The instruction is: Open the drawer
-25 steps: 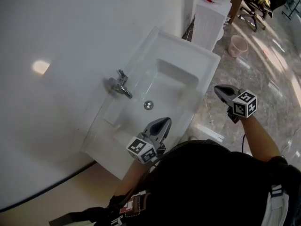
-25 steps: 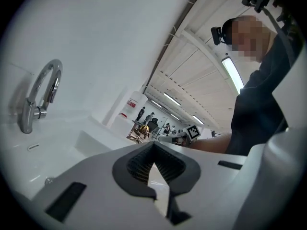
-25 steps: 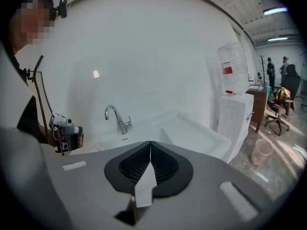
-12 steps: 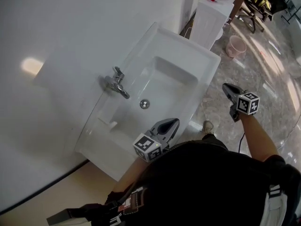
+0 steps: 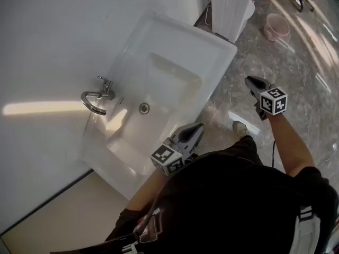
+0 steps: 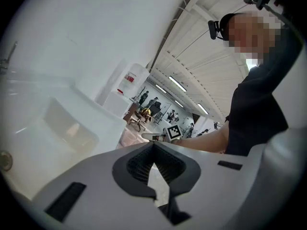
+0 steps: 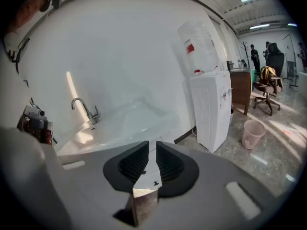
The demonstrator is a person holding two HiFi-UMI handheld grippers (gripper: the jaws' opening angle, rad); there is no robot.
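Note:
A white sink vanity [image 5: 212,41] with a chrome faucet [image 5: 95,97] stands against the wall; no drawer front shows clearly in any view. My left gripper [image 5: 197,127] hangs just off the vanity's front edge, level with the basin. In the left gripper view its fingertips [image 6: 153,145] meet, with nothing held. My right gripper [image 5: 249,80] is out over the marble floor, to the right of the vanity's corner. Its jaws [image 7: 149,145] have just been opening to a narrow slot, with nothing between them. It points toward the vanity's right end [image 7: 144,121].
A white water dispenser [image 5: 230,1] stands past the vanity's far end, with a pink bucket [image 5: 277,26] on the floor beside it. My shoe [image 5: 239,127] is on the polished floor below the right gripper. Office chairs and people are far back [image 7: 264,90].
Both grippers have sunk and come off toward the vanity's front side. The left one has left the basin for its front edge. The head view has swung, so the sink sits higher and further left.

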